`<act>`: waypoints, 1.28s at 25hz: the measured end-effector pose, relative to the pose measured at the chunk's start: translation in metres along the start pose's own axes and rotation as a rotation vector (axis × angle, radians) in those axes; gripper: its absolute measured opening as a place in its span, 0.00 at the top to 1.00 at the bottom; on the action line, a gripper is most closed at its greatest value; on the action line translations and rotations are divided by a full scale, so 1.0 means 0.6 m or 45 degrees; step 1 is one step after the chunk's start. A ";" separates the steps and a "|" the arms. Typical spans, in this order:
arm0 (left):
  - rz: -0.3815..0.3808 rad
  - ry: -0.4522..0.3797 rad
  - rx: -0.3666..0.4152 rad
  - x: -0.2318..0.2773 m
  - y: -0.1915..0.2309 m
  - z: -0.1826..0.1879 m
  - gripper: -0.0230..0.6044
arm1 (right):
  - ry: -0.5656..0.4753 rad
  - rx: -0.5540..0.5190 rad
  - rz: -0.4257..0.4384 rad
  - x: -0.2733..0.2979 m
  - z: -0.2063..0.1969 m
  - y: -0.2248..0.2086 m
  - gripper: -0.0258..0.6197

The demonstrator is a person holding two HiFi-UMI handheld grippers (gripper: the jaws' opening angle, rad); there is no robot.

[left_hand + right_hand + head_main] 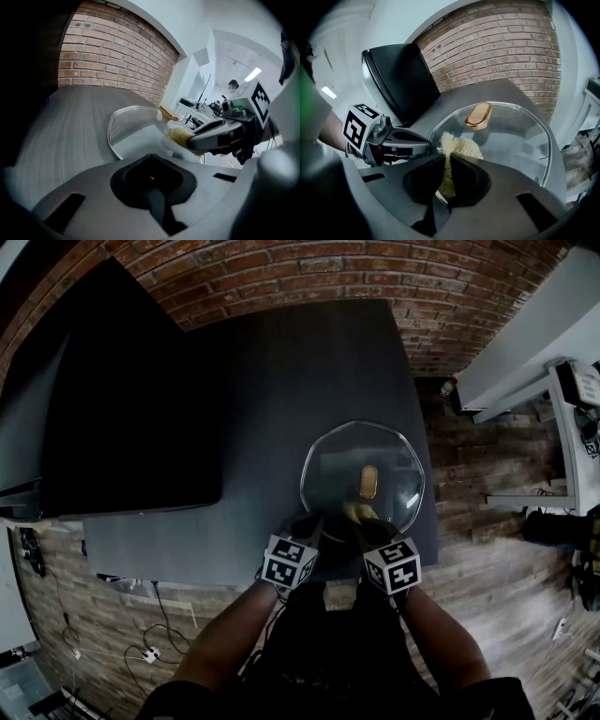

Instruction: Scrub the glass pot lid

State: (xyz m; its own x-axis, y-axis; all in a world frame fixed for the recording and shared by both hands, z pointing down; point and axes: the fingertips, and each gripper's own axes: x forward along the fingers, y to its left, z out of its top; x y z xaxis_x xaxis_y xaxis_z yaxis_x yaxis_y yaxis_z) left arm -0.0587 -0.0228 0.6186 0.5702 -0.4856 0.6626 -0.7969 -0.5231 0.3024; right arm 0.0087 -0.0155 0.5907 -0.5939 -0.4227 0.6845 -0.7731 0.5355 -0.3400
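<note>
Right gripper view | clear lid [511,136], bronze handle [478,115] | right gripper [447,159] pinches scrubber [459,146] | left gripper [433,149] pinches rim [435,129]

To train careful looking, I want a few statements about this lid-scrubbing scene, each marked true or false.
1. The right gripper is shut on a scrubber. True.
2. The lid lies on a wooden floor. False: it lies on a dark table.
3. The lid's handle is black. False: it is golden.
4. The left gripper is at the lid's near rim. True.
</note>
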 end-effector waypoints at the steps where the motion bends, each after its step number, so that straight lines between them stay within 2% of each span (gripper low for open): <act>1: 0.000 -0.001 0.004 0.000 0.000 0.001 0.91 | -0.003 0.011 -0.012 -0.007 0.001 -0.012 0.90; 8: 0.013 -0.003 0.000 0.001 -0.003 0.001 0.91 | -0.018 0.071 -0.104 -0.045 0.010 -0.106 0.90; 14: 0.015 -0.006 -0.006 0.003 -0.004 0.001 0.91 | -0.013 0.109 -0.141 -0.053 0.025 -0.165 0.90; 26: 0.014 -0.012 -0.026 0.004 -0.004 0.000 0.91 | 0.012 -0.005 -0.171 -0.019 0.124 -0.261 0.90; 32: 0.008 -0.023 -0.044 0.003 -0.010 0.007 0.91 | 0.126 -0.131 -0.148 0.030 0.165 -0.286 0.90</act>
State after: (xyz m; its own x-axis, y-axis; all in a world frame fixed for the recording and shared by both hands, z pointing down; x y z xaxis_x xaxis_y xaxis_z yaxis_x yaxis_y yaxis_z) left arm -0.0519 -0.0233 0.6148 0.5685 -0.5015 0.6522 -0.8067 -0.4954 0.3222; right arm 0.1088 -0.1872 0.5975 -0.4732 -0.4150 0.7771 -0.8054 0.5612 -0.1907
